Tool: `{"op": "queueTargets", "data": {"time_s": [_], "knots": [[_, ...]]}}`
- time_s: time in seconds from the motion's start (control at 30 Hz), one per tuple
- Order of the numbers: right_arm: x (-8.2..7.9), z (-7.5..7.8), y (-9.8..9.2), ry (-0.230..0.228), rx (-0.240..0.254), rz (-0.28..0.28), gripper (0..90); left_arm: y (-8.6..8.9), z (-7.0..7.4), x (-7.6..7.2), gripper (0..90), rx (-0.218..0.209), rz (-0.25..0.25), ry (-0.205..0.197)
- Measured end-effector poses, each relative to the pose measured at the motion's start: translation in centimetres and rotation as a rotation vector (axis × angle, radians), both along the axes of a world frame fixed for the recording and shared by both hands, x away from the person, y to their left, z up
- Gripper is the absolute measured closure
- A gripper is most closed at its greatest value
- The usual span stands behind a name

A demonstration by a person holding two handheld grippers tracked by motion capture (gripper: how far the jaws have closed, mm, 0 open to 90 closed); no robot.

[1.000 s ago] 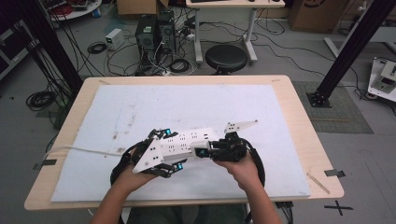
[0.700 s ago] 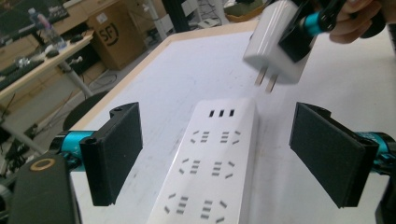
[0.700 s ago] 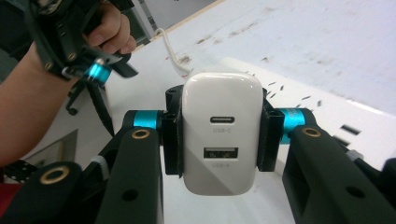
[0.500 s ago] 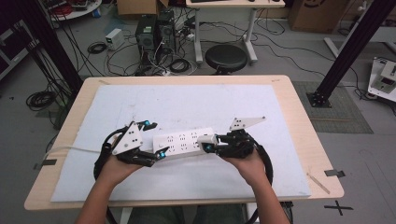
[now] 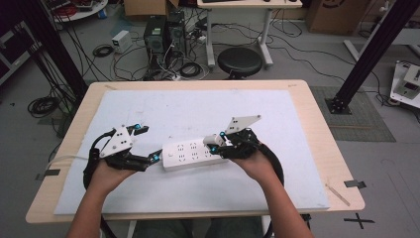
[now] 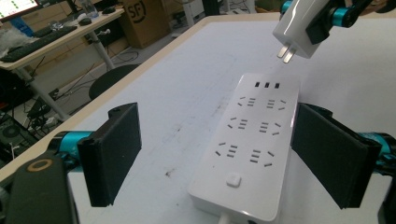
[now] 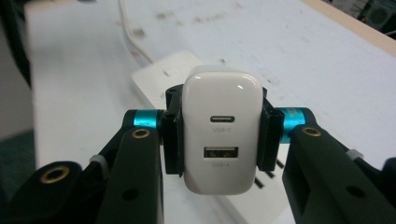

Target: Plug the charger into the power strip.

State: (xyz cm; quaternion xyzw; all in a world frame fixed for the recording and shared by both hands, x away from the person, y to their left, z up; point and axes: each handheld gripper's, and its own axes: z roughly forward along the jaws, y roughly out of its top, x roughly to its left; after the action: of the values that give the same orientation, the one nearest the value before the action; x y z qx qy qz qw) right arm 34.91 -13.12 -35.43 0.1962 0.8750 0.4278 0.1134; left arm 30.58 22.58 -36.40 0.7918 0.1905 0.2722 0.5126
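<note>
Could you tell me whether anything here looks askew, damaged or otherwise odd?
Nothing stands out. The power strip lies flat on the white mat, and the charger sits squarely clamped in the right gripper, its prongs looking straight.

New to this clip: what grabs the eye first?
The white charger clamped in the right hand-held gripper, prongs out, hanging just above the far end of the white power strip. That strip lies mid-mat on the table, between the wide-open pads of the left hand-held gripper, whose jaws have just been opening.
</note>
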Motion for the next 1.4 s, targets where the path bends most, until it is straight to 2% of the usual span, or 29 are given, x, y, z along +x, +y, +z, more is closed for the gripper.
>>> {"op": "queueTargets", "data": {"time_s": [0.03,0.07,0.1,0.17,0.2,0.23,0.3,0.4,0.43,0.47,0.53,0.6,0.63,0.67,0.77,0.83,0.93,1.03,1.07,1.13,1.27,1.3,1.4], "knots": [[0.0,0.0,0.0,0.000,0.000,0.000,63.2,0.0,0.0,0.0,16.3,0.000,0.000,0.000],[0.7,0.1,0.4,-0.003,-0.066,-0.002,63.2,0.2,0.0,-0.1,16.3,0.003,0.001,0.001],[1.1,0.2,0.5,-0.014,-0.091,0.004,63.2,0.6,-0.1,-0.2,16.3,-0.001,0.006,0.005],[1.8,0.3,0.7,-0.008,-0.129,0.008,63.2,1.0,-0.2,-0.4,16.2,0.004,0.009,0.005],[1.8,0.3,0.7,-0.008,-0.129,0.008,63.2,1.0,-0.2,-0.4,16.3,0.004,0.009,0.005],[2.5,0.5,1.0,-0.003,-0.171,0.025,63.3,1.3,-0.3,-0.6,16.3,0.010,0.012,0.008],[3.0,0.5,1.3,0.004,-0.218,0.045,63.3,1.6,-0.4,-0.7,16.3,0.013,0.016,0.009],[3.9,0.6,1.9,0.010,-0.280,0.090,63.3,1.9,-0.6,-0.9,16.3,0.016,0.018,0.015],[3.9,0.6,1.9,0.010,-0.280,0.090,63.3,1.9,-0.6,-0.9,16.3,0.016,0.018,0.015],[4.4,0.6,2.3,0.015,-0.309,0.125,63.3,2.0,-0.7,-1.0,16.3,0.019,0.020,0.015],[4.9,0.7,2.8,0.021,-0.355,0.153,63.3,2.0,-0.7,-1.0,16.3,0.025,0.018,0.017],[5.1,0.8,3.0,0.022,-0.370,0.174,63.2,2.0,-0.7,-1.1,16.3,0.027,0.017,0.018],[5.6,1.1,3.5,0.027,-0.406,0.222,63.2,2.0,-0.8,-1.1,16.3,0.030,0.015,0.019],[5.9,1.2,3.7,0.018,-0.427,0.237,63.2,2.0,-0.8,-1.1,16.3,0.030,0.015,0.019],[6.5,1.2,4.5,0.034,-0.478,0.299,63.2,2.1,-0.9,-1.2,16.3,0.033,0.017,0.021],[6.9,1.0,4.9,0.047,-0.494,0.340,63.2,2.2,-1.1,-1.2,16.3,0.030,0.016,0.024],[7.4,0.8,5.5,0.056,-0.547,0.379,63.2,2.4,-1.3,-1.2,16.3,0.028,0.018,0.033],[7.8,0.8,5.9,0.061,-0.571,0.421,63.2,2.6,-1.5,-1.2,16.3,0.026,0.017,0.037],[7.8,0.8,5.9,0.061,-0.571,0.421,63.2,2.6,-1.5,-1.2,16.3,0.026,0.017,0.037],[8.2,0.8,6.4,0.065,-0.616,0.450,63.2,2.7,-1.8,-1.2,16.3,0.022,0.021,0.040],[8.6,0.8,6.9,0.066,-0.632,0.482,63.2,2.7,-2.0,-1.1,16.3,0.025,0.018,0.045],[8.7,0.7,7.2,0.055,-0.648,0.496,63.2,2.7,-2.0,-1.0,16.3,0.026,0.016,0.043],[8.9,0.6,7.5,0.063,-0.669,0.511,63.2,2.7,-2.0,-1.0,16.3,0.022,0.016,0.045]]}}
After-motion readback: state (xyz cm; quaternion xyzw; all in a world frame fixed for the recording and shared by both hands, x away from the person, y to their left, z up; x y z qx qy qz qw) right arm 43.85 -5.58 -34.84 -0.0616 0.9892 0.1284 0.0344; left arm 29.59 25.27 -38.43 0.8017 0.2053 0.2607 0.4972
